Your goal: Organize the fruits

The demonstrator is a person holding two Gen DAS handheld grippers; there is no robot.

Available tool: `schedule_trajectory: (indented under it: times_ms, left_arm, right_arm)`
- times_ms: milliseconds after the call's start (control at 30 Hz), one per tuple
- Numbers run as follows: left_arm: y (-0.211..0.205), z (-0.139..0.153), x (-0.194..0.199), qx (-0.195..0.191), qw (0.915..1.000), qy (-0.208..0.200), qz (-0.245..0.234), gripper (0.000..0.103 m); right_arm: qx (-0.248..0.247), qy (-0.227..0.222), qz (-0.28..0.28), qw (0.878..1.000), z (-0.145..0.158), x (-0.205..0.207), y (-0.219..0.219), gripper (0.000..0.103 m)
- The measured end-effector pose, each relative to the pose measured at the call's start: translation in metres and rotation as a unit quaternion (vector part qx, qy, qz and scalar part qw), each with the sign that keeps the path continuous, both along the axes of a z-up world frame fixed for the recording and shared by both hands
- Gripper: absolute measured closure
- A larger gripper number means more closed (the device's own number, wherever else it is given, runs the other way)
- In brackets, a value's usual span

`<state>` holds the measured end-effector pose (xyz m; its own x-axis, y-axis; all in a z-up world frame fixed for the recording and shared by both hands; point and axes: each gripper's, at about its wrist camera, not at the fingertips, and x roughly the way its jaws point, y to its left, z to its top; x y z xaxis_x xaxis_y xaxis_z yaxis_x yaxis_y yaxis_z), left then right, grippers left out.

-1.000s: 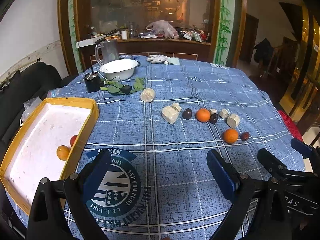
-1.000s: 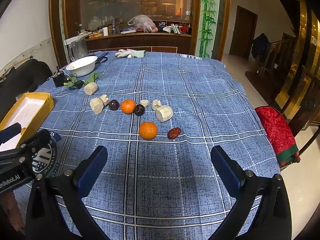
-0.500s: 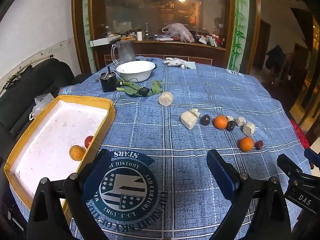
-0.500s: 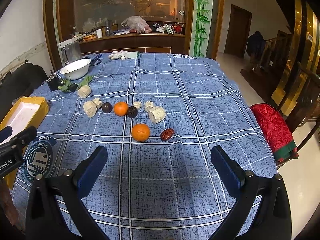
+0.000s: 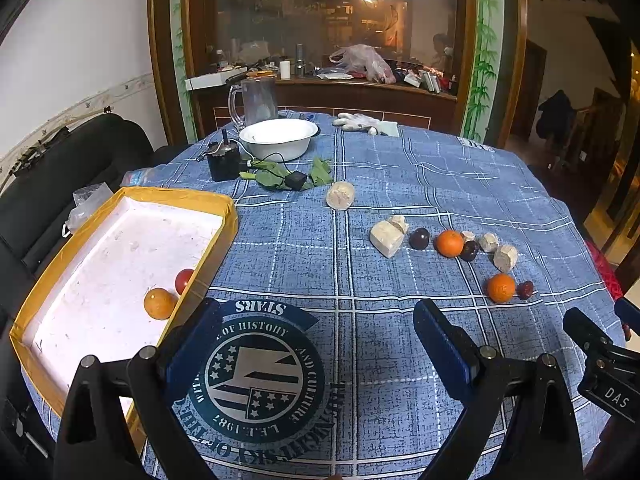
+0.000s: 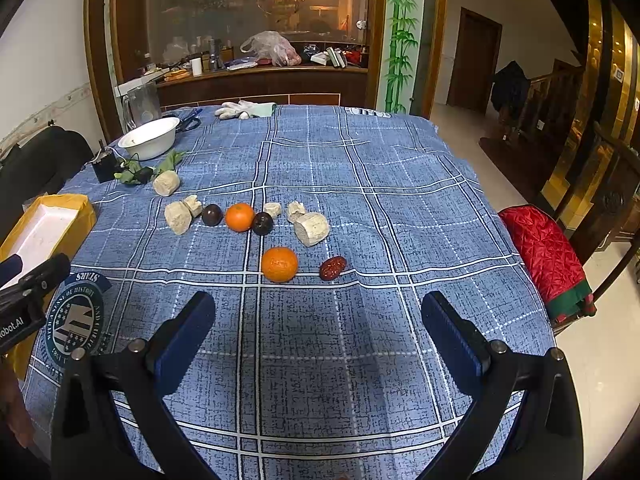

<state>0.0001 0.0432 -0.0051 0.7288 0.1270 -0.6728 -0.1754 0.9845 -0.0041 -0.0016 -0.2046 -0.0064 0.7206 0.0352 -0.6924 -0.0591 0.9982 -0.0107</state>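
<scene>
Left wrist view: the left gripper (image 5: 316,344) hangs over the counter (image 5: 420,184), its blue-padded black fingers (image 5: 192,344) spread wide and holding nothing. The counter wears a woven blue cloth crossed by white grid lines, with a round printed emblem (image 5: 256,376) right under the fingers. At 9 o'clock lies a shallow rectangular tray (image 5: 132,194), yellow-rimmed with a scuffed white floor; a smooth orange fruit (image 5: 159,303) and a small glossy red fruit (image 5: 184,280) sit just beside each other against its near right wall. Toward 1 o'clock a loose row runs across the cloth: a chalky, rough-cut pale chunk (image 5: 386,236), a dark round plum (image 5: 419,238), a dimpled tangerine (image 5: 449,243) and more pale lumps. Nearer, a second tangerine (image 5: 501,288) sits just beside a wrinkled red date (image 5: 525,289). At 12 o'clock stand a white enamel bowl (image 5: 278,138), a clear plastic jug (image 5: 256,98) and crumpled green leaves (image 5: 280,176). The right gripper's black tip (image 5: 588,336) shows at 3 o'clock.

Right wrist view: the right gripper (image 6: 320,320) is likewise released, its fingers (image 6: 452,336) wide apart over bare cloth. Straight ahead at 12 o'clock sit the near tangerine (image 6: 279,264) and the oval date (image 6: 332,267), close but apart. Behind them is the row of plums (image 6: 211,215), the far tangerine (image 6: 240,217) and crumbly pale pieces (image 6: 312,228). The yellow tray (image 6: 76,204) is at 9 o'clock. A quilted red cushion (image 6: 544,248) rests on a chair at 3 o'clock.
</scene>
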Motion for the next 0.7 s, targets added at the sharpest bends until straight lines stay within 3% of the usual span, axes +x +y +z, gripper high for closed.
schedule_trajectory:
  times_ms: [433,700]
  left_arm:
    - [0.003,-0.006,0.0,0.0,1.0,0.009,-0.004,0.006]
    - [0.01,-0.021,0.007,-0.001,0.9995,0.03,-0.01,0.006]
  right_arm:
    - [0.0,0.002,0.0,1.0,0.0,0.0,0.0,0.0]
    - [0.012,0.012,0.011,1.0,-0.017,0.008,-0.009,0.0]
